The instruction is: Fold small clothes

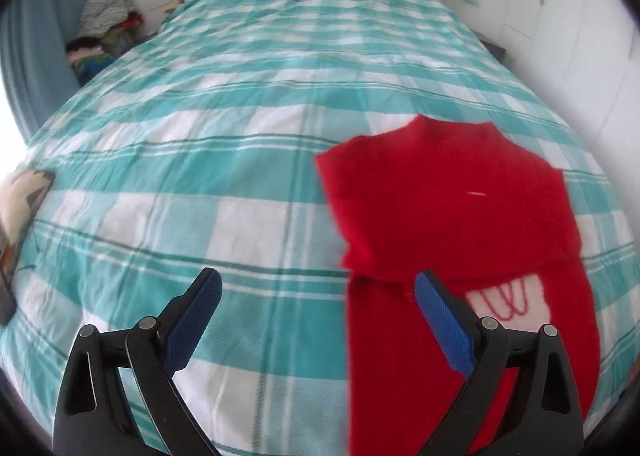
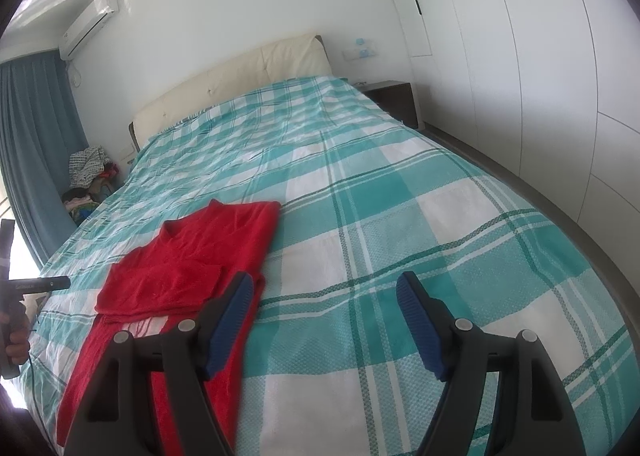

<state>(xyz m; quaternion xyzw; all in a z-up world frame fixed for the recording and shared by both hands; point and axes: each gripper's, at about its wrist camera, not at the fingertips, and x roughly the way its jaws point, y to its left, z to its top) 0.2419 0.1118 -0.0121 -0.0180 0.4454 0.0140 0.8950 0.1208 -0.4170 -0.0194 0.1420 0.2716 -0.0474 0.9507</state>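
Hovering w/ both grippers, left (image 1: pixel 316 320) & right (image 2: pixel 325 322), jaws apart, gripping nothing. Am judging red sweater (image 2: pixel 192 268): soft, light, floppy knit; am eyeing hem corners for hold.

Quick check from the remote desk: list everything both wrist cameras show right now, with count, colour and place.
Sweater: one, red, partly folded, on the bed's near left side.
Bedspread: one, teal and white plaid, covering the bed.
Headboard: one, cream, far end.
Clothes pile: one, mixed colours, beside the bed near the curtain.
Curtain: blue, left wall.
Nightstand: one, dark, right of the headboard.
Left gripper: open, empty.
Right gripper: open, empty.
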